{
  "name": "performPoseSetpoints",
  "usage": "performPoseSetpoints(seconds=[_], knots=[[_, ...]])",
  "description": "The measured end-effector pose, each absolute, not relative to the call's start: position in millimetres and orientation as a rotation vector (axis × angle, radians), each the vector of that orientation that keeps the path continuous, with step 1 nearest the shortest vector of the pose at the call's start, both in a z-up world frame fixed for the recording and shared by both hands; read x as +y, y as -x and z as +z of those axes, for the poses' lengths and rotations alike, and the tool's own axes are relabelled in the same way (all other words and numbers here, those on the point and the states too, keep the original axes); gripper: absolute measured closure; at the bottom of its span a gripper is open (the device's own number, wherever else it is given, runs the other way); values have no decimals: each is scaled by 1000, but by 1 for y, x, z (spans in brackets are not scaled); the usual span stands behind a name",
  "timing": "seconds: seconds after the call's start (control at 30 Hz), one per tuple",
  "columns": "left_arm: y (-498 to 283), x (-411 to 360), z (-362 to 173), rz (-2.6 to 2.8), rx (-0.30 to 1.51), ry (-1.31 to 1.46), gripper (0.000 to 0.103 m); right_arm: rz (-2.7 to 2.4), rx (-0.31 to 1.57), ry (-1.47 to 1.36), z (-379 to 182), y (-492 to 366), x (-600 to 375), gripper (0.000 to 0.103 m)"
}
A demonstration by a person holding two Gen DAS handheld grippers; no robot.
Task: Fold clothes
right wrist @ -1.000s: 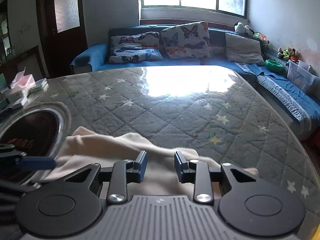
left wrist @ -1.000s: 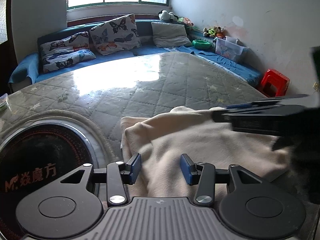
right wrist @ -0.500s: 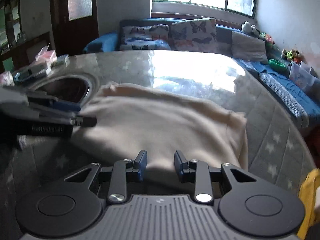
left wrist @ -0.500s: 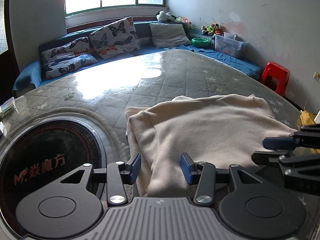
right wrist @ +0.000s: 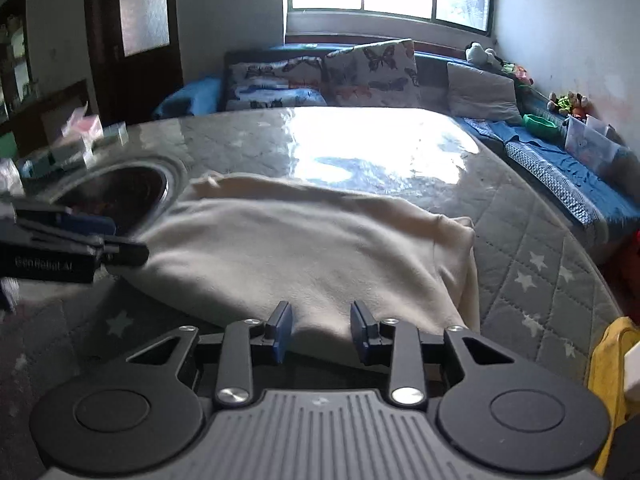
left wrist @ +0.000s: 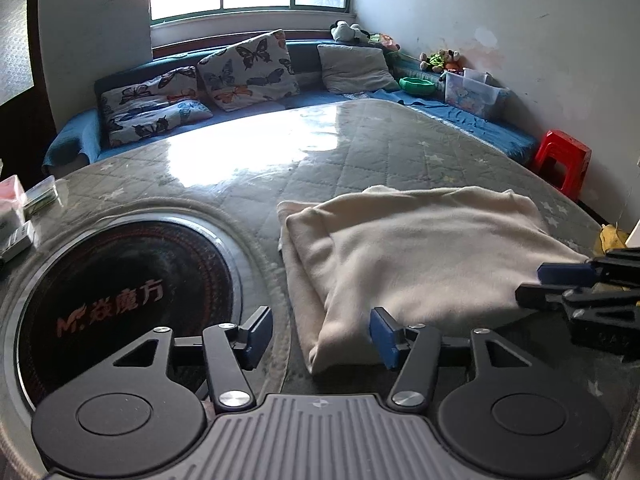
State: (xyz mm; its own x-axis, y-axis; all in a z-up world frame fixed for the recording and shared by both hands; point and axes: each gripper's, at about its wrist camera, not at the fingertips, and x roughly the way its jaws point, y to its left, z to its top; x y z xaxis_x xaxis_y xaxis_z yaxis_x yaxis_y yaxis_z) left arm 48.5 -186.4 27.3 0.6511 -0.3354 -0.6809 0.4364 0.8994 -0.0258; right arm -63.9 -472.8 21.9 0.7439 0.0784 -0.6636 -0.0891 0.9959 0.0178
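Observation:
A cream garment (left wrist: 420, 252) lies folded in a flat rectangle on the quilted table (left wrist: 360, 148); it also shows in the right wrist view (right wrist: 304, 252). My left gripper (left wrist: 320, 336) is open and empty, with the garment's near left corner just ahead of its fingers. My right gripper (right wrist: 322, 336) is open and empty at the garment's near edge. Each gripper shows in the other's view, the right one (left wrist: 540, 282) at the garment's right corner and the left one (right wrist: 120, 240) at its left side.
A round black cooktop (left wrist: 116, 292) is set into the table on the left. Small boxes (right wrist: 76, 140) lie at the table's left edge. A blue sofa with butterfly cushions (left wrist: 240, 68) stands behind, a red stool (left wrist: 564, 160) to the right, and a yellow object (right wrist: 612, 376) near the right edge.
Both grippers have drawn back toward the table's near edge, off the garment. The garment now lies flat and folded, fully in view. The left gripper's jaws have widened.

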Motion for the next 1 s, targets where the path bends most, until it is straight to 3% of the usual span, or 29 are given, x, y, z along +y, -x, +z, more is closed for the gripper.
performPoseSetpoints(seconds=[0.67, 1.0], knots=[[-8, -157, 38, -401, 701, -131, 6, 99, 673, 7, 35, 90, -445, 22], [6, -149, 39, -392, 693, -120, 0, 62, 657, 7, 37, 102, -432, 4]])
